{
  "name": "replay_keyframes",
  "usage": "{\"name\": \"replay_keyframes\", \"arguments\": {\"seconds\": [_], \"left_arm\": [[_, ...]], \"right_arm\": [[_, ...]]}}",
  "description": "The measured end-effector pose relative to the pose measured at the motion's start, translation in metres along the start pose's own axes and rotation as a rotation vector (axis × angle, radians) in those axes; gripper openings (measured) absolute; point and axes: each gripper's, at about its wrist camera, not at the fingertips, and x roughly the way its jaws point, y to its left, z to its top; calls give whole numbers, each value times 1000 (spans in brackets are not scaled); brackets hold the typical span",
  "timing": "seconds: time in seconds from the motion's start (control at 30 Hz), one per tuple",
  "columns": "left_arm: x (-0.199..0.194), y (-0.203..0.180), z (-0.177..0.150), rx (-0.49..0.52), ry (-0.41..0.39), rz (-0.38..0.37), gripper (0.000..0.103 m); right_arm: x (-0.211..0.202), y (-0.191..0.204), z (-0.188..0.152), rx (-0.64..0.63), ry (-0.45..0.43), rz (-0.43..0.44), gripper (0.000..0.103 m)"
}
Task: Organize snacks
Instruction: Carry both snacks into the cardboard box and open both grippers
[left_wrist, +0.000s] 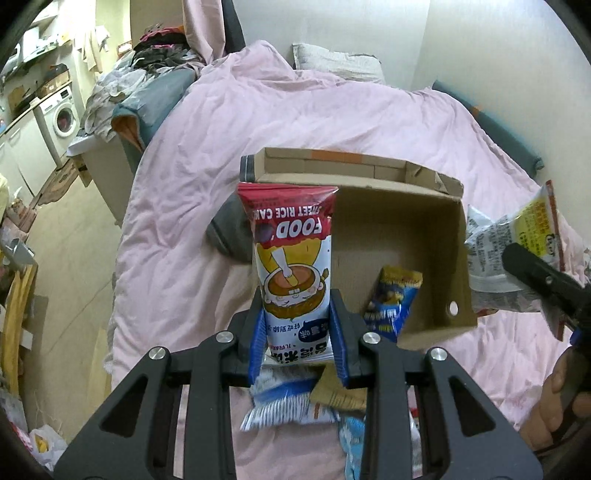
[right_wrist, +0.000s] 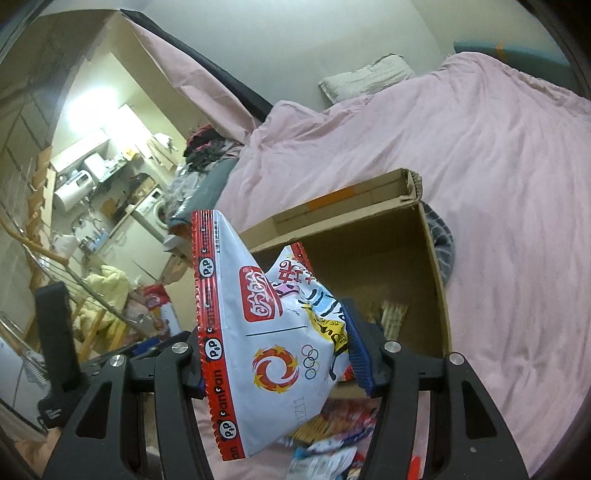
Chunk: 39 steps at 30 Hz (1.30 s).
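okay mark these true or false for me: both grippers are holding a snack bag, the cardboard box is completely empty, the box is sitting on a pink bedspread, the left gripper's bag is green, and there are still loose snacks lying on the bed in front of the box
1. Both grippers hold a snack bag. True: the left gripper clamps the rice cake bag; the right gripper clamps the white PanPan bag.
2. The cardboard box is completely empty. False: a blue snack packet leans inside it.
3. The box sits on a pink bedspread. True.
4. The left gripper's bag is green. False: it is red, white and yellow.
5. Loose snacks lie in front of the box. True.

Pink duvet (left_wrist: 332, 122) over the bed, grey pillow (left_wrist: 332, 61) by the wall, washing machine (left_wrist: 62, 118), heaped clothes (left_wrist: 162, 51)
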Motion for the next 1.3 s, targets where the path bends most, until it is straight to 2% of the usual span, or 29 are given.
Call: {"name": "replay_keyframes", "arguments": {"seconds": [0.33,0.6,0.77,0.93,1.03,1.3], "left_arm": [[38,-14,27,52,-2,16,27],[73,-18,35,64,29,24,27],[93,-22,33,81,60,35,27],[103,-21,27,71,75,30,27],[107,-22,26,74,81,30,27],[108,-27,29,75,76,19,27]], "right_arm": [[58,-11,20,-27,55,-98,59],[88,-25,19,-29,115,-191,59],[95,-38,15,-3,157,-315,60],[96,-55,14,56,181,-312,60],[96,-56,14,46,185,-327,61],[96,-54,17,85,189,-253,62]]}}
